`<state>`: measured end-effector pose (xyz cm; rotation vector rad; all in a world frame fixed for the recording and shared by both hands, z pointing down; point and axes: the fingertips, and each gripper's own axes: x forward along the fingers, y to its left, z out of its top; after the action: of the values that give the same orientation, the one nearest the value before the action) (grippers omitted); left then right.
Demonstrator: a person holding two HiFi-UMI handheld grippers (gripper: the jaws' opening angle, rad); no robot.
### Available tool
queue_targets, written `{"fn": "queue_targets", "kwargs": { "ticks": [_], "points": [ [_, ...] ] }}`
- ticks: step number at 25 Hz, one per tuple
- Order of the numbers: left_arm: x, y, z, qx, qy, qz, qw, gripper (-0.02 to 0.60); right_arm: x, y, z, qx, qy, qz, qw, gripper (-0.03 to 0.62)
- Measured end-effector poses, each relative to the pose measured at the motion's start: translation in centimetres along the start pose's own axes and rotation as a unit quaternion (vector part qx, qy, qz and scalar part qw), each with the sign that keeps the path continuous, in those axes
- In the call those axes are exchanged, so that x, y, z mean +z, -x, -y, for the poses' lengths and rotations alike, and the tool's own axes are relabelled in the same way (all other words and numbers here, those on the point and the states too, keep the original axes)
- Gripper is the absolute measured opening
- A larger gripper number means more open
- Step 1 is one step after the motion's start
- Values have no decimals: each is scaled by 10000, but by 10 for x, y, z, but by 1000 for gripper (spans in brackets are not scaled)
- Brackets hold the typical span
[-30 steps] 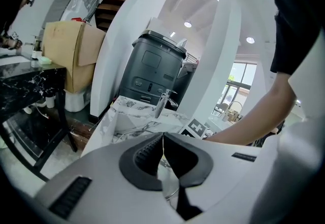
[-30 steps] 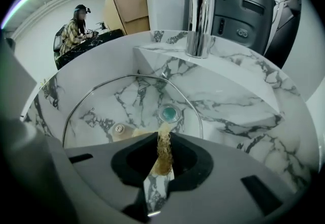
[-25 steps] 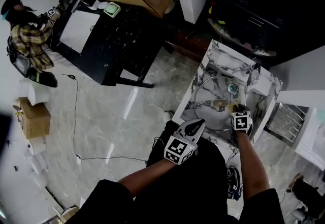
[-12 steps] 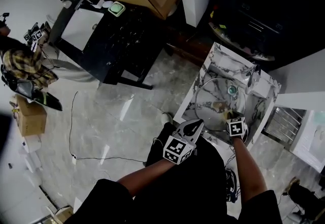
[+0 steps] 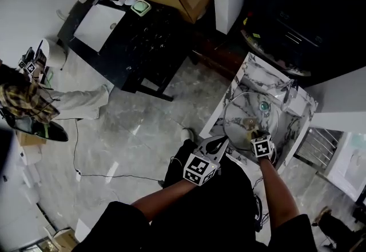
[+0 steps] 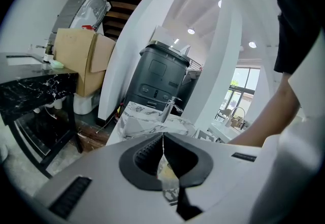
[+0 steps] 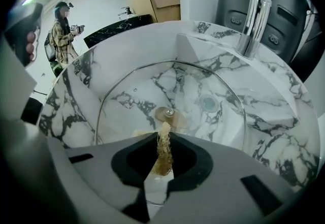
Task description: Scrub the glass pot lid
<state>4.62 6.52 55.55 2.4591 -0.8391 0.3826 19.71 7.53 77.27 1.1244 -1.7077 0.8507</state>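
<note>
The glass pot lid (image 7: 132, 98) is lying tilted in the marble sink (image 7: 76, 83) below the tap (image 7: 256, 9). Its metal-bound rim is spanning most of the basin, and the drain (image 7: 208, 103) is showing through the pane. The right gripper (image 7: 163, 135) is reaching in over the near edge. Its tongs are clamping a fibrous, brownish scrub pad (image 7: 162, 154), and the pad's tip is meeting the glass, or nearly so, just beside the brass centre fitting (image 7: 167, 113). In the head view the left gripper (image 6: 163, 137) is sitting at the lid's near-left edge. Its tongs are drawn together, and a thin pale edge is running between the tips. This is most likely the lid's rim, so the left gripper appears to be steadying the lid.

The lid is looking stiff and brittle, with some weight to it. Glass resting on smooth marble is probably sliding easily, so it is likely to skate or rock under scrubbing pressure. The metal rim band is offering the safest hold, pinched squarely and not on the bare pane. The pad is looking soft and yielding, so it is probably suiting firm strokes, best aimed where the sink wall is backing the lid
</note>
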Motion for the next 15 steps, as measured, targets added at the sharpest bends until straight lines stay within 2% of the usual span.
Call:
{"fn": "queue_targets", "kwargs": {
  "ticks": [7,15],
  "points": [
    [5,7,-14,63,65,72,9999,18,11,-8,-19,223,485,-153,9985,64],
    [13,13,-34,117,136,128,9998,18,34,-17,-38,454,455,-159,9978,64]
  ]
}}
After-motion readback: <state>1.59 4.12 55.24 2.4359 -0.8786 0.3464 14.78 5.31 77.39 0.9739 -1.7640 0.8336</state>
